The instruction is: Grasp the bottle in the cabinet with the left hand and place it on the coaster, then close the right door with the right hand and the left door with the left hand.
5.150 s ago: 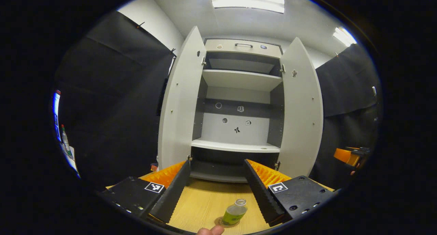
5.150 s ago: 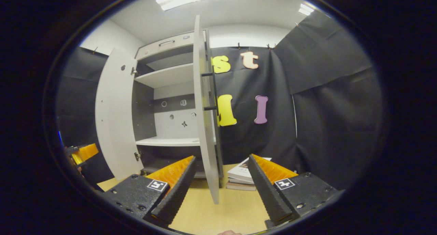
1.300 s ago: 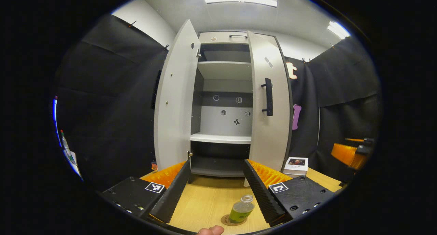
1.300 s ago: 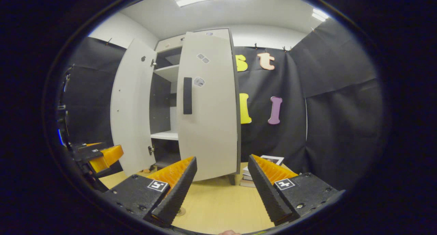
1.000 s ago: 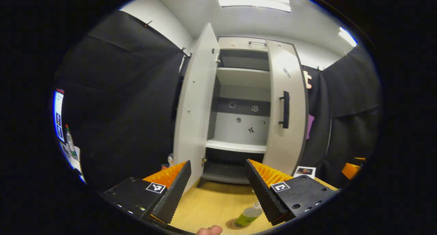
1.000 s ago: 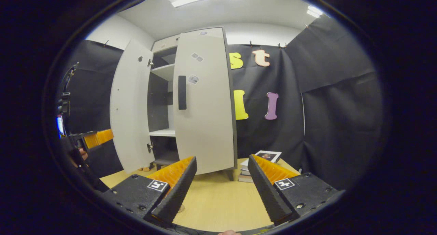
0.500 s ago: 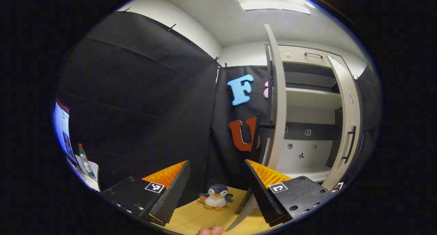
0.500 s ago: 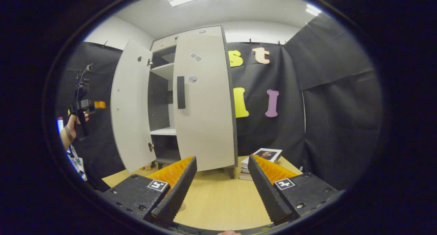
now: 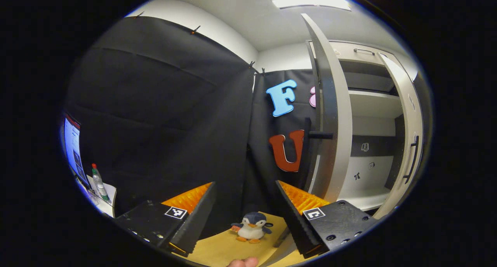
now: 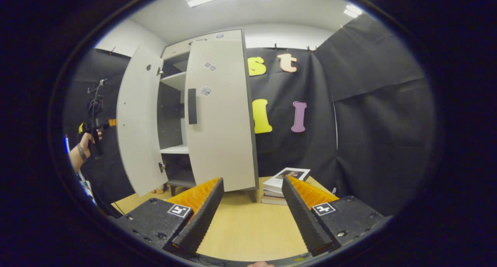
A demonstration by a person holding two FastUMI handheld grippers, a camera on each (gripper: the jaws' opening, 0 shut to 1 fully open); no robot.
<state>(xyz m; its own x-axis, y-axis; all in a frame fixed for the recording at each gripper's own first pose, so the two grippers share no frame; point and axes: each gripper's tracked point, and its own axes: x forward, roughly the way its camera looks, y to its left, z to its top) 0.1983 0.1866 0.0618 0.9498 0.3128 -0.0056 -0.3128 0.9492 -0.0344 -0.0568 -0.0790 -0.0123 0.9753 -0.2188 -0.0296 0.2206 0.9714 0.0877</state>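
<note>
Left gripper view, left to right: small bottle (image 9: 99,181) with a red cap on a white ledge at the far left edge, against the black cloth. Left gripper (image 9: 245,212) with fingers spread wide, gripping nothing, held out past the left side of the cabinet (image 9: 369,115). Toy penguin (image 9: 251,227) standing on the bench (image 9: 217,249) at its back edge, seen in the gap between the fingers. Left door (image 9: 330,115) open and seen nearly edge-on, its dark handle (image 9: 320,135) sticking out toward the cloth; right finger close in front of the door's lower end, contact not clear. Cabinet shelves (image 9: 371,104) bare beyond it. Right door (image 9: 407,135) swung almost shut at the far right.

Right gripper view, left to right: a hand (image 10: 87,137) holding the other gripper raised beside the outer face of the open left door (image 10: 138,123). Right door (image 10: 219,115) nearly closed, a narrow gap left beside it showing the shelves. Right gripper (image 10: 252,212) low over the bench (image 10: 248,228) in front of the cabinet, fingers spread, pinching nothing, well clear of the door. Stack of books (image 10: 283,183) at the bench's back edge, just right of the cabinet.

Task bottle and coaster: whereabouts cannot be told.
</note>
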